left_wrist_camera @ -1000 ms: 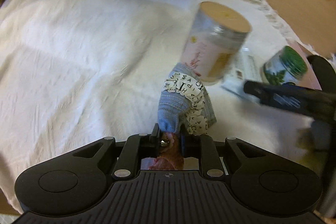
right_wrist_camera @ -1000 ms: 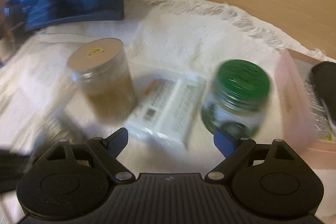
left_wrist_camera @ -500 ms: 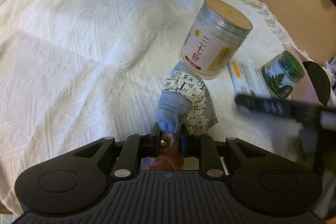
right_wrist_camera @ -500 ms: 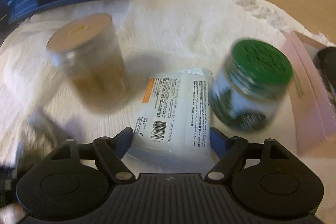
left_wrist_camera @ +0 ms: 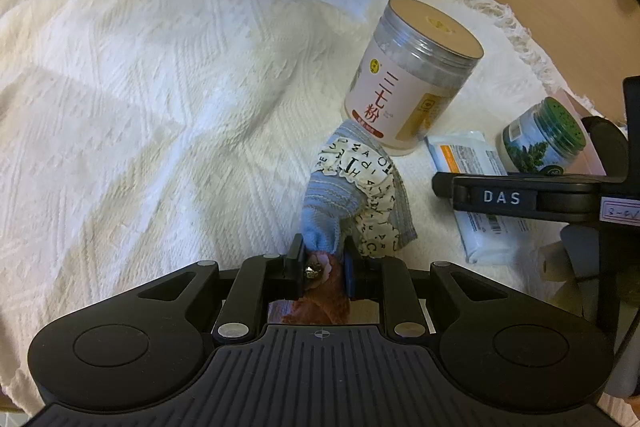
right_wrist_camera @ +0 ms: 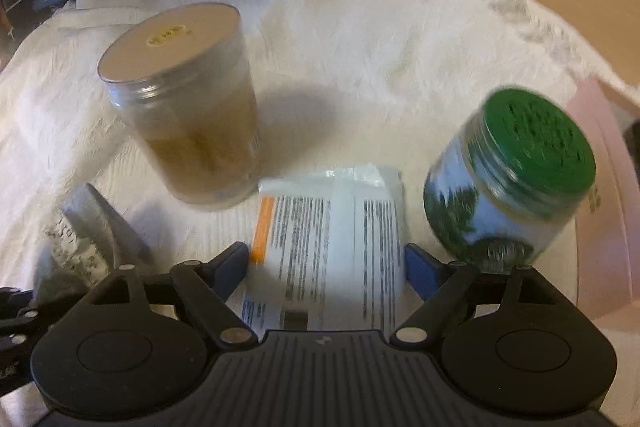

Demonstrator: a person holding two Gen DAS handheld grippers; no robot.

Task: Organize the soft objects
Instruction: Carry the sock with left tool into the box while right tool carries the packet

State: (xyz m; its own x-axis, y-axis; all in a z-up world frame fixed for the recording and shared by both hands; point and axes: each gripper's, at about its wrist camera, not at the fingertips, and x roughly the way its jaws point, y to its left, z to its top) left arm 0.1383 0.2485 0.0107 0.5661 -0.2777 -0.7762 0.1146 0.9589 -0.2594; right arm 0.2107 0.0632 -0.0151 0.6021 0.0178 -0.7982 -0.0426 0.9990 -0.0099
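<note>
Clamping the cloth doll (left_wrist_camera: pixel 352 187) over the white blanket (left_wrist_camera: pixel 160 87), the left gripper (left_wrist_camera: pixel 322 263) holds tight, while the right gripper (right_wrist_camera: pixel 326 261) (jaws wide) straddles the wipes packet (right_wrist_camera: pixel 328 239) beside the green-lidded jar (right_wrist_camera: pixel 516 179).

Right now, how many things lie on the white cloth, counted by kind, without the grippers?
Jars: 2, the tan-lid jar and the green-lid jar.
Soft packets: 1, the white packet.
Cloth dolls: 1, the doll in the left gripper.
Total: 4.
</note>
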